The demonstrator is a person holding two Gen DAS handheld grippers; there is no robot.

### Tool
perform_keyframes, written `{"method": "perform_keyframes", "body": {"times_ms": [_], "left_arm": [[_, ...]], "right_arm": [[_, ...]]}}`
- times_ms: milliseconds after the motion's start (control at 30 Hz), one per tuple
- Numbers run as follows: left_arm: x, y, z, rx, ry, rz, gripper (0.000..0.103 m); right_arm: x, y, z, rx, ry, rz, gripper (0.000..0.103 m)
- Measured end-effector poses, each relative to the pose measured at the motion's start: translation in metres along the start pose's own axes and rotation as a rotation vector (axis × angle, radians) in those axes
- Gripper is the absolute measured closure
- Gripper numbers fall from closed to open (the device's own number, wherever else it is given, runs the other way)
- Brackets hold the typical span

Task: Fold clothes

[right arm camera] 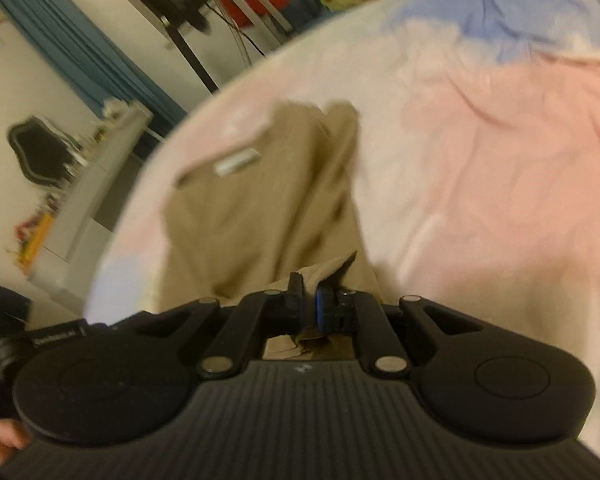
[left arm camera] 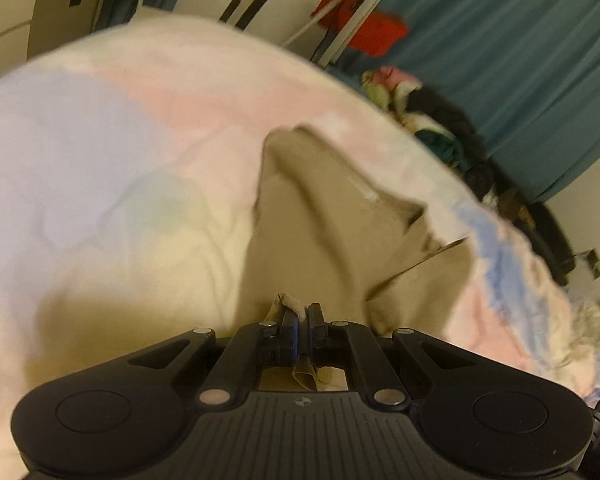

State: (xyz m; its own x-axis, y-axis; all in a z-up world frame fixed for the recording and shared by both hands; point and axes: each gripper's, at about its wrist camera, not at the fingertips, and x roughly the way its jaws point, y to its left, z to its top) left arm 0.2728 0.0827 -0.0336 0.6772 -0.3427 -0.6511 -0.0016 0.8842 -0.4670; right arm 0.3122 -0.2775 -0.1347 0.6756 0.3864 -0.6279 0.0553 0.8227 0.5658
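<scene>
A tan garment (left arm camera: 324, 216) lies stretched over a bed with a pastel pink, blue and yellow cover (left arm camera: 100, 140). It has a white label near its far end. My left gripper (left arm camera: 303, 312) is shut on a fold of the garment's near edge. In the right wrist view the same tan garment (right arm camera: 260, 200) runs away from me, and my right gripper (right arm camera: 310, 292) is shut on another part of its near edge. Both views are motion-blurred. The cloth bunches between each pair of fingers and pokes out behind them.
A heap of mixed clothes (left arm camera: 432, 120) sits at the bed's far edge by a blue curtain (left arm camera: 520, 60). A metal rack with red items (left arm camera: 364, 20) stands beyond. A white shelf unit (right arm camera: 100, 184) and a black chair (right arm camera: 40, 148) stand off the bed's side.
</scene>
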Motion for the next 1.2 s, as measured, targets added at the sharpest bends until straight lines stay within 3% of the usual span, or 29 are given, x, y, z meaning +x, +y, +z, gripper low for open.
{"method": "perform_keyframes", "body": {"times_ms": [133, 167, 233, 267, 333, 400, 433, 667, 900, 1000, 1200], "left_arm": [[0.011, 0.001, -0.005, 0.045, 0.01, 0.018, 0.093], [0.013, 0.002, -0.006, 0.057, 0.012, 0.022, 0.088], [0.019, 0.003, -0.009, 0.079, 0.017, 0.031, 0.064], [0.021, 0.003, -0.01, 0.091, 0.02, 0.035, 0.06], [0.006, -0.01, -0.015, 0.156, -0.003, 0.054, 0.049], [-0.016, -0.021, -0.023, 0.199, -0.03, 0.059, 0.038], [-0.028, -0.026, -0.028, 0.216, -0.045, 0.058, 0.032], [-0.106, -0.057, -0.081, 0.34, -0.171, 0.083, 0.014], [-0.147, -0.054, -0.135, 0.318, -0.232, 0.055, 0.007], [-0.138, -0.037, -0.155, 0.242, -0.174, 0.043, 0.007], [-0.092, 0.016, -0.166, -0.074, 0.041, -0.082, 0.007]], "right_arm": [[0.001, 0.001, -0.004, -0.045, -0.012, -0.012, 0.093], [-0.002, 0.004, -0.005, -0.059, -0.019, -0.02, 0.092], [-0.014, 0.014, -0.006, -0.09, -0.033, -0.041, 0.09], [-0.021, 0.021, -0.008, -0.113, -0.039, -0.055, 0.084], [-0.037, 0.034, -0.013, -0.162, -0.059, -0.074, 0.062], [-0.057, 0.045, -0.019, -0.187, -0.096, -0.067, 0.032], [-0.067, 0.05, -0.023, -0.199, -0.115, -0.064, 0.029], [-0.139, 0.076, -0.062, -0.252, -0.206, -0.061, 0.028], [-0.186, 0.081, -0.114, -0.28, -0.268, -0.046, 0.028], [-0.178, 0.07, -0.122, -0.204, -0.233, -0.028, 0.028], [-0.162, 0.048, -0.138, -0.051, -0.163, 0.007, 0.028]]}}
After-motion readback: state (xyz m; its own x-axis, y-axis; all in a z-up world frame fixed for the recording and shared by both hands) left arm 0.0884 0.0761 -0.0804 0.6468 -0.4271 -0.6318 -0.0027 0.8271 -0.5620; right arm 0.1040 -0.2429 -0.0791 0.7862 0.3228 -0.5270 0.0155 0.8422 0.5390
